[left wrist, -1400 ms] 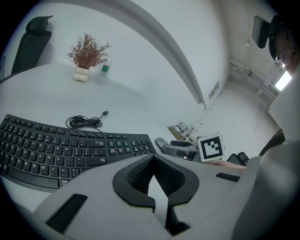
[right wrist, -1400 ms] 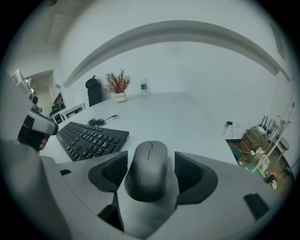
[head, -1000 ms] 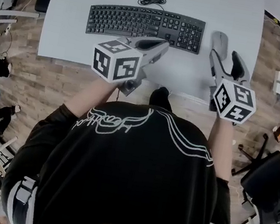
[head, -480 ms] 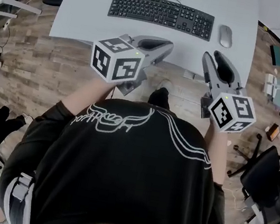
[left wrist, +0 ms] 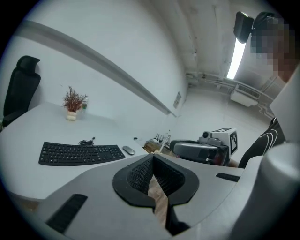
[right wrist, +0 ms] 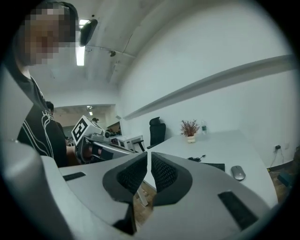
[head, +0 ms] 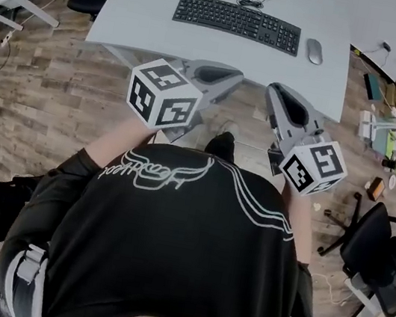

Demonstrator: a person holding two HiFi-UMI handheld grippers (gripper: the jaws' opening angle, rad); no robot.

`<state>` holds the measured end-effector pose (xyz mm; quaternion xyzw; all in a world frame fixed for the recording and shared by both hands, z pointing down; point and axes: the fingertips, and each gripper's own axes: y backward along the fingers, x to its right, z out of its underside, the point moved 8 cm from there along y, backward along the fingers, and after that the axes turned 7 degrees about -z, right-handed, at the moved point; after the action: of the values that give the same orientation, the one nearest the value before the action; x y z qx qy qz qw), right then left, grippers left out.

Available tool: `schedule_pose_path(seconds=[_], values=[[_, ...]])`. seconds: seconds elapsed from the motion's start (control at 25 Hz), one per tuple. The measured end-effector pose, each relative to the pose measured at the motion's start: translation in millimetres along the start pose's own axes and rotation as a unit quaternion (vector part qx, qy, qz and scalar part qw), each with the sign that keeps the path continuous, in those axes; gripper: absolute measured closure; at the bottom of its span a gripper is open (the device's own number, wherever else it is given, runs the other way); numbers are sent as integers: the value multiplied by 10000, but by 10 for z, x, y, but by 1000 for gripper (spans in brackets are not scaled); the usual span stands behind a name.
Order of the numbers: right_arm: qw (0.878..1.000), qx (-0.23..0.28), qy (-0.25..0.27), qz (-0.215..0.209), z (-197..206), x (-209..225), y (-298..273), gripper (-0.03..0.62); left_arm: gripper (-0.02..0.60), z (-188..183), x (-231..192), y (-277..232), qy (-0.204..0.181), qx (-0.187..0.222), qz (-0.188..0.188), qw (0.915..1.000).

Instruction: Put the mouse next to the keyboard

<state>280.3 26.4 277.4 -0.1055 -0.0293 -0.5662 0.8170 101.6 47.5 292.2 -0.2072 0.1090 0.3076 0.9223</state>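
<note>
The smooth oval grey mouse [head: 315,51] lies just right of the flat black keyboard [head: 237,22] on the white table [head: 167,34]. The left gripper [left wrist: 152,160] has its ribbed black jaws together on nothing. Those of the right gripper [right wrist: 149,161] have just been closing to a slit, empty.

The keyboard [head: 237,23] is black, the mouse [head: 315,51] grey, the desk [head: 152,28] pale grey. The floor [head: 57,99] shows brown wood planks; the shirt [head: 183,242] is black with white lines

Nothing legible: white script on the shirt [head: 189,251] is unreadable.
</note>
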Motion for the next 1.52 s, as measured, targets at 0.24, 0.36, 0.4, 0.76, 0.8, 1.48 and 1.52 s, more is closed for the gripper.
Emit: schedule_pose_path(seconds=[0.24, 0.36, 0.4, 0.76, 0.8, 1.48, 1.52], values=[[9998, -85, -58, -165, 67, -391, 66, 577, 575, 56, 192, 373, -176, 240, 56, 9995], [9997, -150, -43, -213, 99, -544, 90, 580, 575, 108, 256, 499, -229, 243, 57, 9994], [9996, -171, -25, -208, 112, -583, 97, 580, 575, 126, 276, 532, -240, 244, 64, 9994], [9994, -289, 59, -157, 229, -704, 174, 585, 575, 230, 435, 604, -400, 237, 117, 9989], [9994, -303, 85, -165, 234, -710, 175, 585, 575, 231, 442, 607, -411, 237, 113, 9988], [9993, -300, 1, -214, 273, -707, 160, 585, 575, 313, 469, 626, -402, 148, 44, 9991], [9993, -305, 1, -213, 272, -703, 154, 585, 575, 314, 463, 624, -394, 144, 40, 9991]])
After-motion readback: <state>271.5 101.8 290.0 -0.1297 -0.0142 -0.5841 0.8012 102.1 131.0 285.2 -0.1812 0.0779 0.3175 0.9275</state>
